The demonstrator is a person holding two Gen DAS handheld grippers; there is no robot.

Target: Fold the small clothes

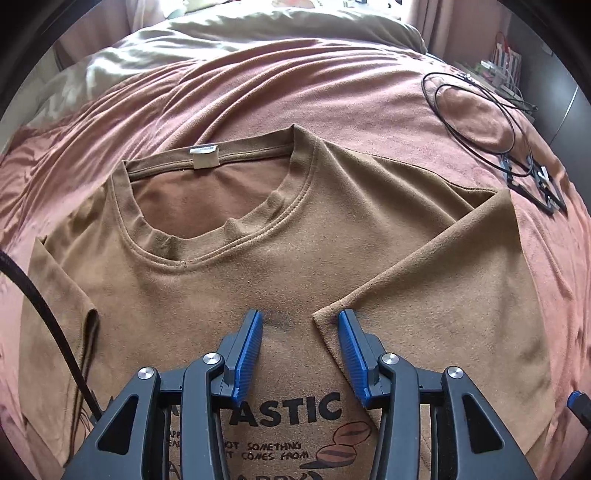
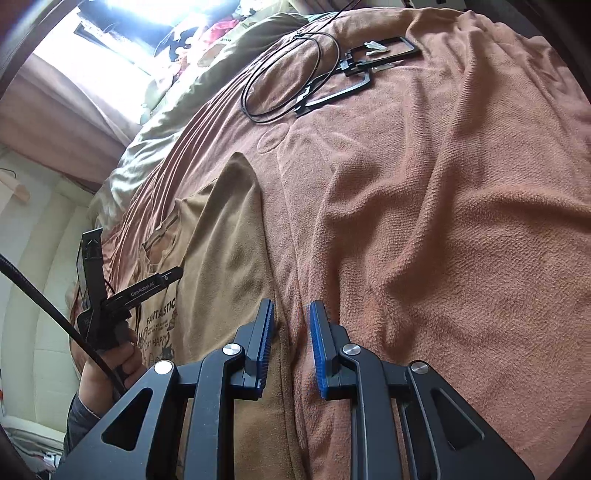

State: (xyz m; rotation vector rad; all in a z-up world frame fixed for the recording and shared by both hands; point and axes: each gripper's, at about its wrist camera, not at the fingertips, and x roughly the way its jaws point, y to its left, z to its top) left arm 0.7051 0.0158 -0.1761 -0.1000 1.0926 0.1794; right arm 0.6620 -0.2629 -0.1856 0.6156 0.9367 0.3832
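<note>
Now brown T-shirt [image 1: 229, 280] flat on blanket [image 1: 332, 92], left gripper [image 1: 301, 321] parted above sleeve corner

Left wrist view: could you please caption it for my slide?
Open left gripper above brown printed cotton T-shirt, sleeve folded inward.

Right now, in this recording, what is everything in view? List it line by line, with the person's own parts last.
T-shirt: one, brown, dark print on the chest; lies front up on the bed, its right-hand side folded in over the body in the left wrist view.
Neck label: one, pale; inside the back of the collar.
Blanket: one, pink-brown; covers the bed under the shirt.
Duvet: one, olive-beige; bunched at the far end of the bed.
Cable: one, black, coiled; on the blanket beyond the shirt.
Frames: black, angular, count unclear; beside the cable.
Curtain: pinkish; under the bright window.
Left gripper: black with blue pads, open over the folded edge.
Right gripper: same colours, narrow gap, nothing gripped, over the shirt's edge.
Hand: one, holding the left gripper's handle.
</note>
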